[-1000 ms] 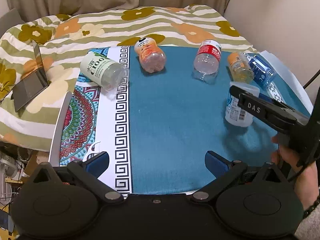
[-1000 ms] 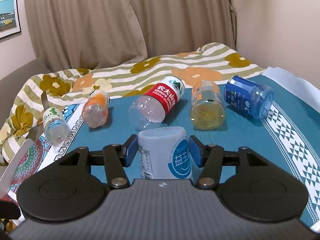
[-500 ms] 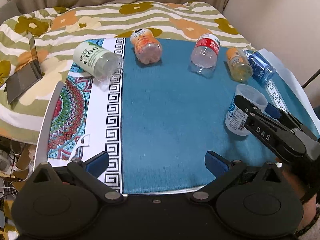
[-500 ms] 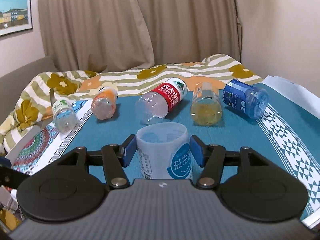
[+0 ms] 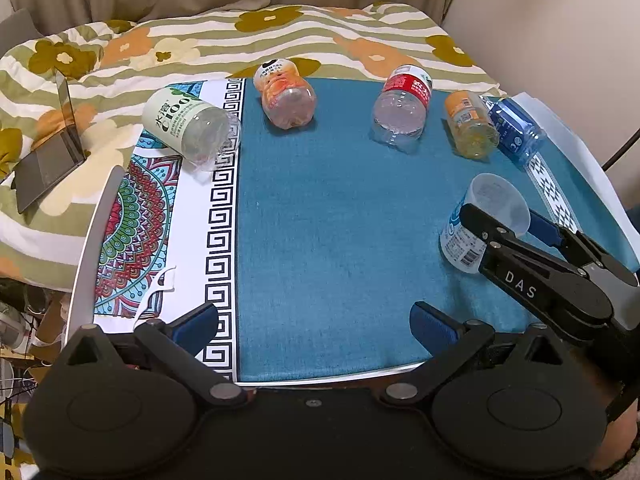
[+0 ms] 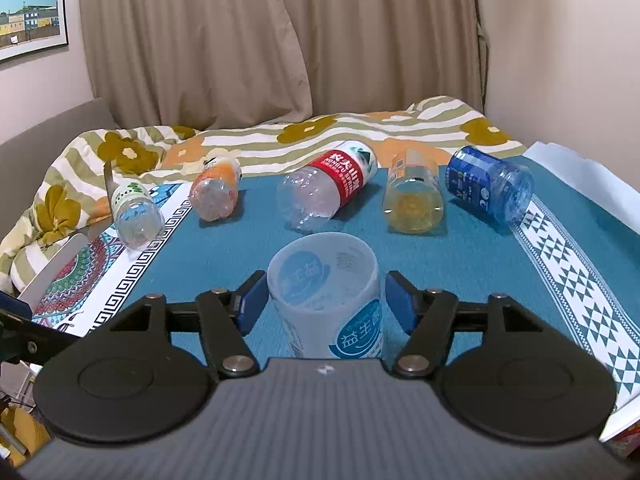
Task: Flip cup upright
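Observation:
A translucent white plastic cup (image 6: 326,300) with a blue label stands mouth up on the teal cloth (image 6: 460,264), between the blue pads of my right gripper (image 6: 324,304). The jaws stand a little apart from the cup's sides, so the gripper is open. The left wrist view shows the same cup (image 5: 486,220) at the right with the right gripper (image 5: 508,224) around it. My left gripper (image 5: 316,320) is open and empty above the table's front edge.
Several empty bottles lie on their sides in a row at the back: green-label (image 5: 190,130), orange (image 5: 286,94), red-label (image 5: 402,106), yellow (image 5: 472,128), blue (image 5: 516,130). A laptop (image 5: 52,152) sits on the flowered bedding at left.
The right gripper's jaws have opened off the cup, which now stands mouth up on the cloth. Both cameras rose and tilted down a little.

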`<state>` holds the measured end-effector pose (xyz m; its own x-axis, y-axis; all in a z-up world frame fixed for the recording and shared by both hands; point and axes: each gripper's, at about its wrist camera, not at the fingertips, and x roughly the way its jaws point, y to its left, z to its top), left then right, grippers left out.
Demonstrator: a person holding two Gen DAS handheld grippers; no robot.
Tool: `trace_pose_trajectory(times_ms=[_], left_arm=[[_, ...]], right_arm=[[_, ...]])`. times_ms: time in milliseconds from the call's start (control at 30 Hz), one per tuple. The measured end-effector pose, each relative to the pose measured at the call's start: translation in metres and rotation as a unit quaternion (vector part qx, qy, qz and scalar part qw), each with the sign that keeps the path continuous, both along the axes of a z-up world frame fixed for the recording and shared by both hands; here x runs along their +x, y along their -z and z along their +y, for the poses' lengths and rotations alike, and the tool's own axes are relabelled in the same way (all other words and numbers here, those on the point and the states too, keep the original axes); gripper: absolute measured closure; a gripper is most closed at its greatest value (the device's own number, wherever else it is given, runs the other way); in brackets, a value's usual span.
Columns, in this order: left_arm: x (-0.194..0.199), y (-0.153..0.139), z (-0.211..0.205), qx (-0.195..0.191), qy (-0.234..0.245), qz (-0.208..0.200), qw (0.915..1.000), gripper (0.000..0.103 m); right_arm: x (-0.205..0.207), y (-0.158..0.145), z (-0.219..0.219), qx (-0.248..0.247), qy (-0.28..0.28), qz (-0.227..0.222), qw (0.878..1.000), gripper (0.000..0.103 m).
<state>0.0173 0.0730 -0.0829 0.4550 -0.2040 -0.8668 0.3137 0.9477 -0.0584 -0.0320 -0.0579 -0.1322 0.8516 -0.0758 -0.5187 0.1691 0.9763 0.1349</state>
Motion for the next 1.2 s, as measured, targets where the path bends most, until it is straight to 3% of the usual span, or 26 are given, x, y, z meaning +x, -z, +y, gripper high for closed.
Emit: trace_pose_trajectory(times_ms=[100,200,500,700,933,1200], left_arm=[[0.000,-0.001,0.000,-0.001,-0.003,-0.002,1.0000,0.000],[0.000,-0.002,-0.001,-0.002,-0.005,-0.005,1.0000,0.000],[-0.003,-0.018,-0.011,-0.001,-0.009,-0.026,0.9996,0.000],[-0.009,-0.043,-0.022,-0.005,-0.015,-0.039,0.9991,0.000],[-0.018,-0.074,-0.038,0.006,-0.024,-0.086,0.9960,0.000],[-0.033,-0.082,-0.053,0.018,-0.026,-0.114,0.9929,0.000]], right_arm=[[0.000,0.000,0.001,-0.007,0.003,0.004,1.000,0.000],[0.000,-0.001,0.001,-0.012,-0.001,0.008,1.000,0.000],[0.012,-0.004,-0.011,0.014,-0.013,0.089,0.996,0.000],[-0.002,-0.053,-0.030,0.010,-0.029,0.135,0.990,0.000],[-0.017,-0.119,-0.068,-0.018,-0.012,0.183,0.983,0.000],[-0.031,-0.135,-0.095,-0.009,0.011,0.209,0.978,0.000]])
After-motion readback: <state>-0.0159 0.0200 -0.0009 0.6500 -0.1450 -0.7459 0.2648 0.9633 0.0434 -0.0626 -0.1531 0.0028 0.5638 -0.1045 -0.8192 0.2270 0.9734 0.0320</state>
